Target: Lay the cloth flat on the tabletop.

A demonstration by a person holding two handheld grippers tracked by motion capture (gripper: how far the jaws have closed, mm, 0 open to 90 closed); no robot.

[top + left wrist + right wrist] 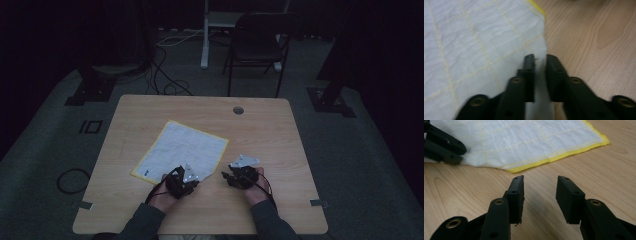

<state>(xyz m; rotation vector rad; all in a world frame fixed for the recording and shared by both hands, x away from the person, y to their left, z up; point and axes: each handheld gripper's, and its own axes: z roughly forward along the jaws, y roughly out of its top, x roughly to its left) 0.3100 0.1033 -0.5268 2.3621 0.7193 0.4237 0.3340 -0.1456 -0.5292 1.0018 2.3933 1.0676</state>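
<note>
On the table (280, 130), a white cloth (182, 147) with a yellow hem lies flat left of centre, its near edge toward the person. The left gripper (539, 60) sits at that near edge, its jaws nearly closed and pinching the cloth's border between them. The right gripper (540, 188) rests just beside the cloth's near right corner, over bare wood, its jaws parted with nothing between them. In the high view both hands come in from the bottom, close together

One cloth (181, 151), two claws, left (192, 181) and right (226, 176), one table (270, 130), one chair (260, 40)
</note>
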